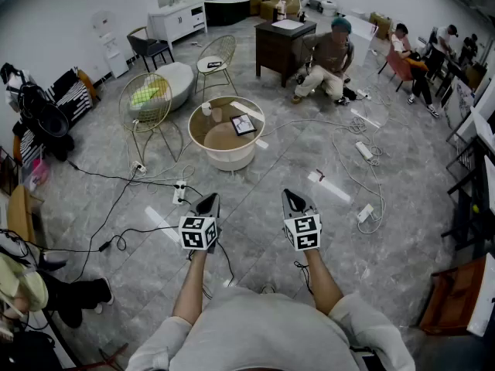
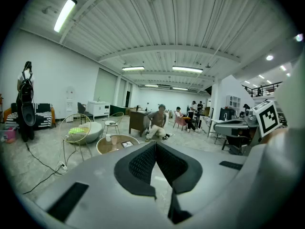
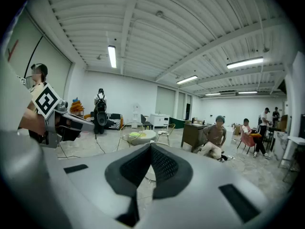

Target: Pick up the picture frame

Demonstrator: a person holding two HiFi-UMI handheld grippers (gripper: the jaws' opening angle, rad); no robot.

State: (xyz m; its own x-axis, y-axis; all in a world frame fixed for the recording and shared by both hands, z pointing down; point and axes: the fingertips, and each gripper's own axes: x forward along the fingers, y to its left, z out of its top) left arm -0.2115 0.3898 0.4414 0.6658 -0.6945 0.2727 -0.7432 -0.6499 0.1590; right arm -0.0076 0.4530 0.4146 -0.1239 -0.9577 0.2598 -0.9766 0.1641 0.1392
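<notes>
Plainly, left gripper (image 1: 207, 201) and right gripper (image 1: 292, 198) sit clenched, well apart from the picture frame (image 1: 243, 124)

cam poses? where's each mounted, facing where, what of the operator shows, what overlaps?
Head view: on the head, facing forward and steeply down at the floor; shows forearms, left gripper, right gripper; table with frame ahead.
Left gripper view: on the left gripper, along its shut jaws toward the table; right gripper's cube at right.
Right gripper view: on the right gripper, along its shut jaws across the room; left gripper's cube at left.
Shared: crouching person in all three; table and frame in head and left gripper views.
</notes>
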